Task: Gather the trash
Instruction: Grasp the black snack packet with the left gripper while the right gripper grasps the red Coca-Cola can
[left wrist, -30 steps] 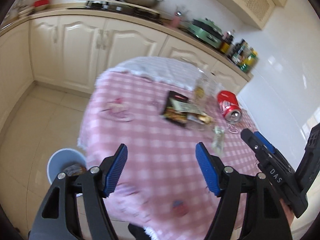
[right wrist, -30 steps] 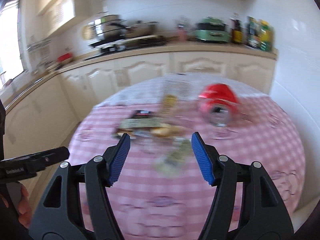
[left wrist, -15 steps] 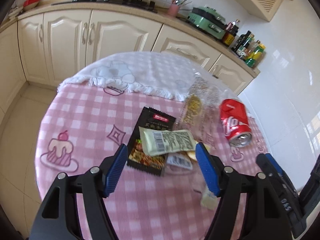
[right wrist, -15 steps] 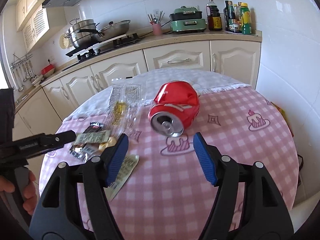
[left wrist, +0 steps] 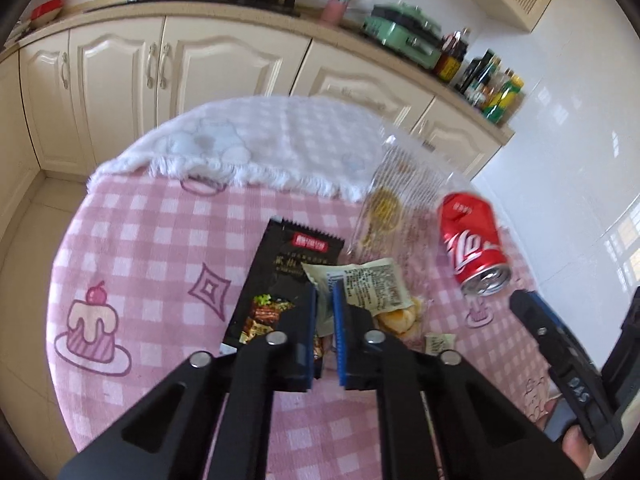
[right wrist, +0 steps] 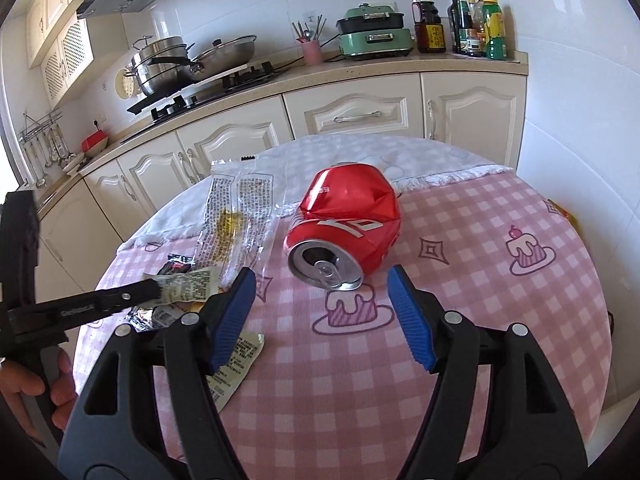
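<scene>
On the pink checked table (left wrist: 160, 248) lies a heap of trash: a black snack packet (left wrist: 280, 276), a pale green wrapper (left wrist: 372, 284) overlapping it, a clear plastic bag (left wrist: 396, 200) and a dented red can (left wrist: 472, 244) on its side. My left gripper (left wrist: 325, 290) is shut on the near edge of the pale green wrapper; the right wrist view shows its fingertip (right wrist: 154, 285) at that wrapper (right wrist: 192, 282). My right gripper (right wrist: 320, 278) stands open just in front of the can (right wrist: 348, 224), whose open end faces it. Nothing is between its pads.
A small flat wrapper (right wrist: 236, 364) lies under the right gripper's left finger. A bun piece (left wrist: 400, 318) sits beside the green wrapper. A white fringed cloth (left wrist: 260, 148) covers the table's far side. Cabinets (left wrist: 224, 56) stand behind, and a tiled wall (right wrist: 580, 160) is on the right.
Both grippers came forward over the table a second ago, then held still. The left jaws went from wide open to shut on the pale green wrapper. The right stays open.
</scene>
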Tool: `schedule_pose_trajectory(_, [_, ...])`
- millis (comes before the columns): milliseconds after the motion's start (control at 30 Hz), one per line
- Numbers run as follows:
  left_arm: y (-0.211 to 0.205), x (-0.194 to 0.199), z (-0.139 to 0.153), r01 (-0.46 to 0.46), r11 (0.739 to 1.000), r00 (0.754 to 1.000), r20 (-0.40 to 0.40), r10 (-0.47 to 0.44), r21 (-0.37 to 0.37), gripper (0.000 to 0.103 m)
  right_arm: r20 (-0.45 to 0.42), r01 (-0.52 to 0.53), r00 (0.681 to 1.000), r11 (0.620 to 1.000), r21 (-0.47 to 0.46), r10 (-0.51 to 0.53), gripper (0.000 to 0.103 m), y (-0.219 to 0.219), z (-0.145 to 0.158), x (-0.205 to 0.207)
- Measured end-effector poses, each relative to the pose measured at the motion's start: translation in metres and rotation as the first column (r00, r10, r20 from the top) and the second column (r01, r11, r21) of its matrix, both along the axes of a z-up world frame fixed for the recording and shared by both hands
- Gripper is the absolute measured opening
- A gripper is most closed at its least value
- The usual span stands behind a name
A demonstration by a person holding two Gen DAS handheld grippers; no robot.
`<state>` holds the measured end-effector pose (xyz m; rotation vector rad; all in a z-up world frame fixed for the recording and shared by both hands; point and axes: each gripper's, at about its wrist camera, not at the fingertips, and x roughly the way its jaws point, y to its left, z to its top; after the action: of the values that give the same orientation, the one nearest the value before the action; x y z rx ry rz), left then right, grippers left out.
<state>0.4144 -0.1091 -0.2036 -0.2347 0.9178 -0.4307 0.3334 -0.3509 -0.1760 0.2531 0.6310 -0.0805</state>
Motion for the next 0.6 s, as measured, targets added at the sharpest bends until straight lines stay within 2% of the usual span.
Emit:
schedule_pose_trajectory(133, [0.007, -0.018, 0.024, -0.023, 0.999, 0.994, 0.107, 0.026, -0.029, 0.002, -0.011, 0.001, 1.000, 1.000, -0.002, -0.001, 0.071, 0.000, -0.001, 0.004])
schedule_pose_trajectory(200, [0.010, -0.026, 0.039, -0.035, 0.998, 0.986, 0.159, 0.042, -0.050, 0.001, -0.023, 0.006, 1.000, 1.000, 0.028, -0.005, 0.072, -0.004, -0.003, 0.009])
schedule_pose_trajectory(267, [0.012, -0.033, 0.051, -0.067, 0.997, 0.974, 0.216, 0.074, -0.042, 0.000, -0.032, 0.017, 0.999, 0.994, 0.109, -0.014, 0.072, -0.014, -0.004, 0.015])
schedule_pose_trajectory(367, [0.018, -0.043, 0.069, -0.130, 0.991, 0.942, 0.310, 0.129, -0.016, 0.000, -0.032, 0.055, 0.998, 0.977, 0.207, -0.049, 0.073, -0.029, -0.005, 0.026])
schedule_pose_trajectory(433, [0.021, -0.047, 0.077, -0.166, 0.986, 0.919, 0.363, 0.153, 0.006, 0.000, -0.034, 0.086, 0.996, 0.954, 0.288, -0.079, 0.074, -0.043, -0.007, 0.036])
schedule_pose_trajectory(533, [0.025, -0.047, 0.082, -0.187, 0.982, 0.908, 0.386, 0.165, 0.018, 0.000, -0.072, 0.141, 0.990, 0.907, 0.397, -0.122, 0.074, -0.067, -0.015, 0.054])
schedule_pose_trajectory(600, [0.027, -0.044, 0.082, -0.196, 0.980, 0.905, 0.389, 0.172, 0.024, 0.000, -0.105, 0.162, 0.986, 0.889, 0.428, -0.129, 0.074, -0.077, -0.022, 0.066])
